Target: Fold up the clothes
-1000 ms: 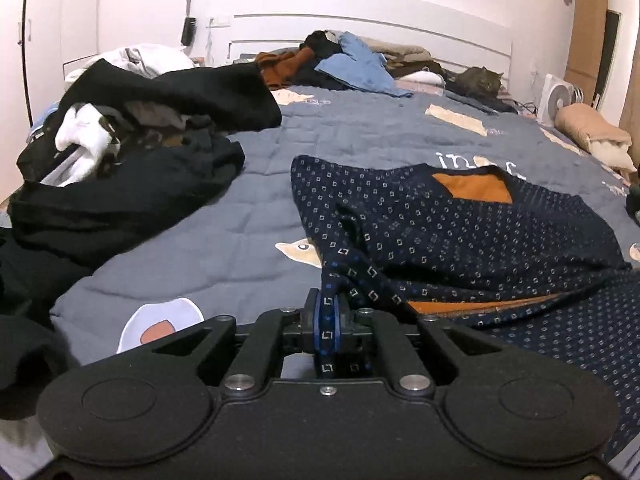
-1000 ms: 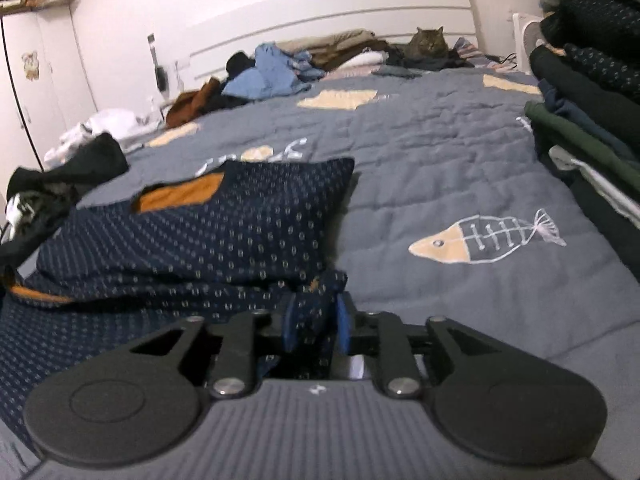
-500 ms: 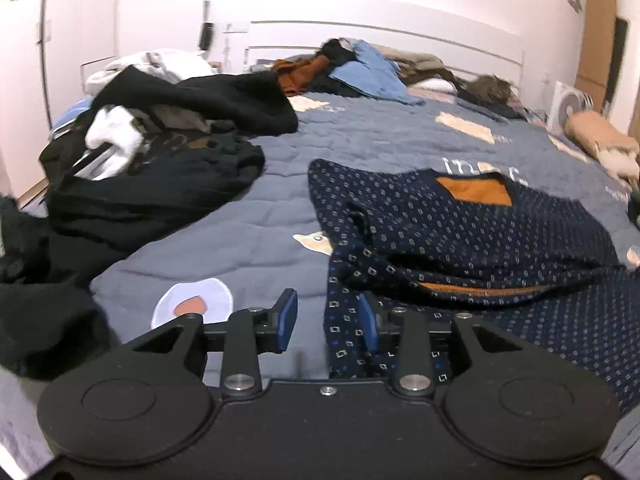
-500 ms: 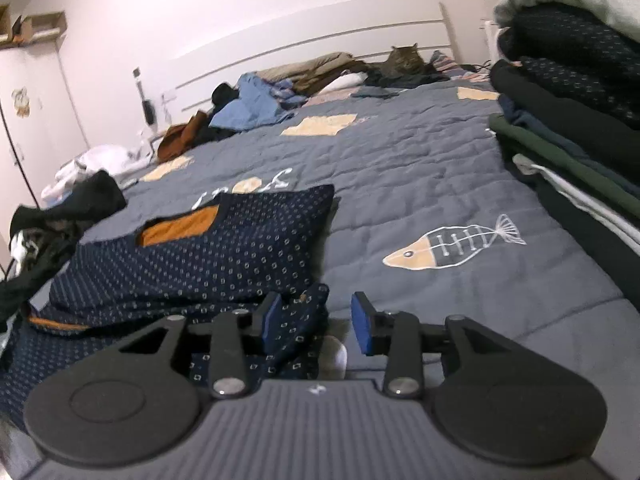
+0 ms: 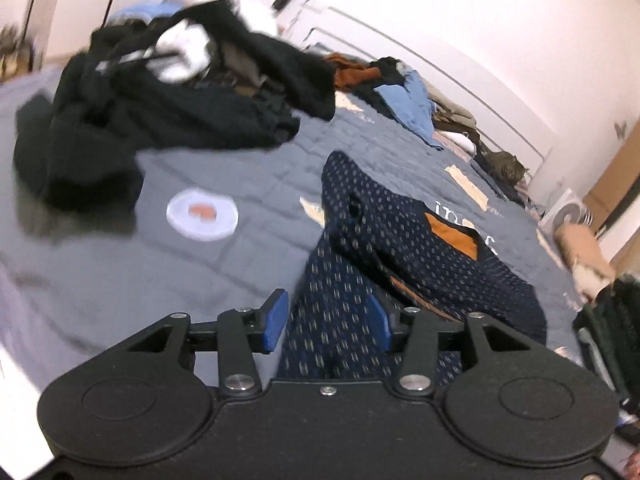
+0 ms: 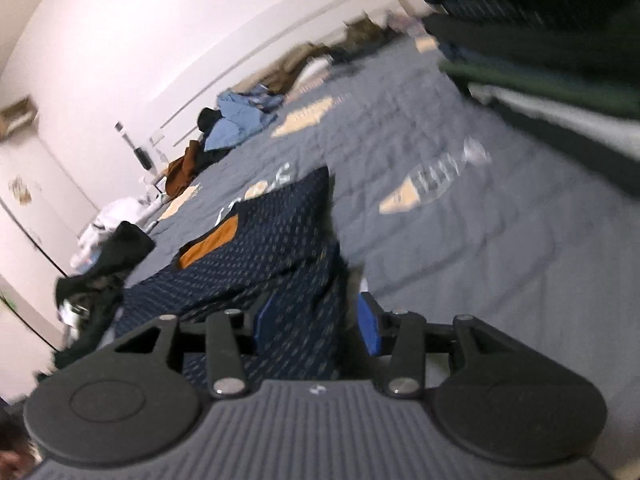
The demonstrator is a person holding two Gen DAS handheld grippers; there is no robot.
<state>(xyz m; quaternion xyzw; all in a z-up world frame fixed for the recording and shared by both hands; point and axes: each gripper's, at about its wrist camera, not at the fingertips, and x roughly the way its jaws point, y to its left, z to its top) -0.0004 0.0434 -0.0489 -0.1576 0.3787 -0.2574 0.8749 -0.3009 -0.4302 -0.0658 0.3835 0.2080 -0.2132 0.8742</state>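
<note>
Both grippers have let go of the navy dotted sweater since a second ago: each was pinched shut on a corner of its hem, and each has just been opening while the views tilted and pulled back. Now the left gripper (image 5: 326, 322) has its blue pads spread, with a fold of the sweater (image 5: 404, 240) lying loosely between them; the left pad stands clear of the cloth, and the right pad is partly covered by it but does not seem to press. The right gripper (image 6: 316, 322) shows the same thing, its pads apart and the sweater (image 6: 264, 248) draped through the gap without being clamped.

That sweater lies on the grey bedspread (image 5: 248, 168), its lower part brought up over the body and the orange collar lining showing at the far side. A heap of dark unfolded clothes (image 5: 160, 112) sits to the left, and a stack of folded clothes (image 6: 540, 52) stands at the right.

The step in hand looks like releasing after a fold and backing off. To do it well, the pads should stay wide until they are fully clear of the fabric, because any snag on the knit would drag the fresh fold open. Pulling both grippers back together, low and straight along the line they point, should keep the edge even. Afterwards, the folded edge looks rumpled near the left gripper, so a smoothing pass may be worth it before the next fold.
</note>
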